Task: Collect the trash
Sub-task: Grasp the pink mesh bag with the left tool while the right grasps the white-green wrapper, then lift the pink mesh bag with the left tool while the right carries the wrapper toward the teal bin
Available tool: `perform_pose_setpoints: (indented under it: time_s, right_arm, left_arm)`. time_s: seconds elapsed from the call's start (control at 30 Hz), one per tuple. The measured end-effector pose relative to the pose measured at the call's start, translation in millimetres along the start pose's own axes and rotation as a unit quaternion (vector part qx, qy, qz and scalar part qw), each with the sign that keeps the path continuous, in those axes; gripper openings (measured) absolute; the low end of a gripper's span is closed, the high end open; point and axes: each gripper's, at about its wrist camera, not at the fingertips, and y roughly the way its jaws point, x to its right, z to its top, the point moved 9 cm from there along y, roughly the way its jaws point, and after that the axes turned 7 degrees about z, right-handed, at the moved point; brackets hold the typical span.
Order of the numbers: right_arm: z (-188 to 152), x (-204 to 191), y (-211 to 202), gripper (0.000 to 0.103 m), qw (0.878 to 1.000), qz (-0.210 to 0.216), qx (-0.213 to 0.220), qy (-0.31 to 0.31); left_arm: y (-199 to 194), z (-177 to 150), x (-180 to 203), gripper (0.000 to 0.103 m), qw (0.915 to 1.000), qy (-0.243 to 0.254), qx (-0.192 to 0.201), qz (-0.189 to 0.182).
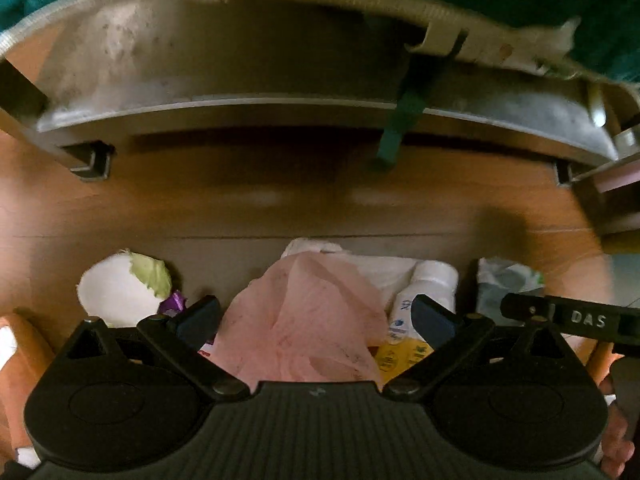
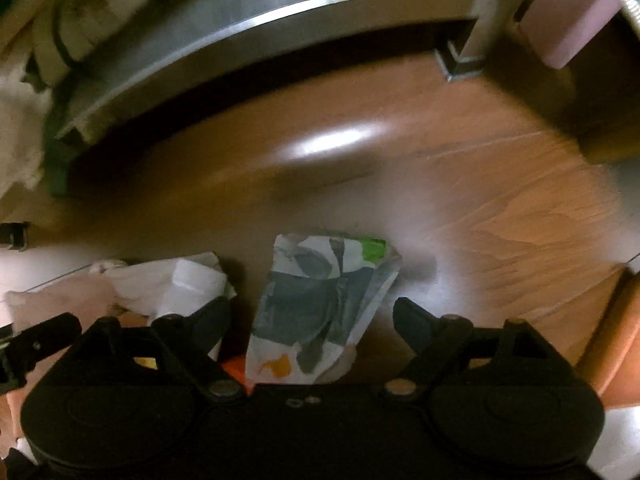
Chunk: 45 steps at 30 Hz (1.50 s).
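Note:
Trash lies on a wooden floor (image 1: 320,208). In the left wrist view my left gripper (image 1: 316,318) points down, open, with a crumpled pink plastic bag (image 1: 304,312) between its spread fingers; the pads do not press it. Beside the bag lie a white bottle (image 1: 424,292), a yellow packet (image 1: 400,356), a white paper disc with a green scrap (image 1: 120,292) and a purple wrapper (image 1: 174,304). In the right wrist view my right gripper (image 2: 312,320) is open over a crumpled grey, white and green wrapper (image 2: 320,300). White paper trash (image 2: 180,284) lies to its left.
A metal frame (image 1: 280,104) with square feet (image 1: 92,160) stands low over the floor beyond the trash, with cloth on top. A pink block (image 2: 568,28) leans by a metal leg (image 2: 480,20). The right gripper (image 1: 572,318) shows at the left view's right edge.

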Motion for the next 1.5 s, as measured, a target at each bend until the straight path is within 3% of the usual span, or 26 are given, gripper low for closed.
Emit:
perform_pose_setpoints:
  time_s: [0.1,0.17,0.33,0.4,0.47,0.53,0.73,0.97,1.3,1.5]
  right_arm:
    - [-1.8,1.7,13.2,0.080,1.000,0.003,-0.012,0.014]
    - [-3.7,1.8,18.4,0.070,1.000,0.003,-0.020,0.019]
    - [-5.5,-3.3,17.6,0.050,0.999,0.013,-0.017,0.035]
    - [-6.0,-6.2,13.4,0.037,0.999,0.006,-0.022,0.033]
    - [-7.4,-7.4,8.1,0.017,0.999,-0.007,-0.022,0.027]
    - [-10.4,-10.1,0.5,0.008,1.000,-0.008,-0.016,0.022]
    - [-17.3,-19.1,-42.1,0.006,1.000,-0.012,0.009,-0.004]
    - [-25.2,-38.4,-114.1,0.006,0.998,0.000,0.051,-0.027]
    - [-42.8,-70.8,-264.7,0.006,0.988,0.020,0.135,-0.076]
    - [-71.1,-82.2,-373.2,0.006,0.972,0.040,0.213,-0.095]
  left_arm:
    - [11.7,-1.3,3.4,0.093,1.0000,-0.001,-0.006,-0.007]
    - [19.3,-2.7,4.3,0.077,0.9999,-0.002,-0.012,-0.008]
    - [25.6,-3.8,7.2,0.050,0.9998,-0.005,-0.012,-0.013]
    - [25.0,-3.5,8.2,0.037,0.9998,-0.005,-0.010,-0.017]
    - [23.5,-3.5,8.2,0.027,0.9997,-0.012,-0.008,-0.022]
    - [20.7,-3.2,6.9,0.021,0.9997,-0.019,-0.006,-0.017]
    - [-1.6,-8.4,4.2,0.016,0.9994,-0.031,-0.003,-0.015]
    - [-61.2,-15.0,9.7,0.015,0.9994,-0.018,0.026,-0.016]
    - [-199.8,-29.4,15.4,0.015,0.9937,0.014,0.101,-0.047]
    - [-293.9,-43.4,22.4,0.015,0.9844,0.037,0.157,-0.070]
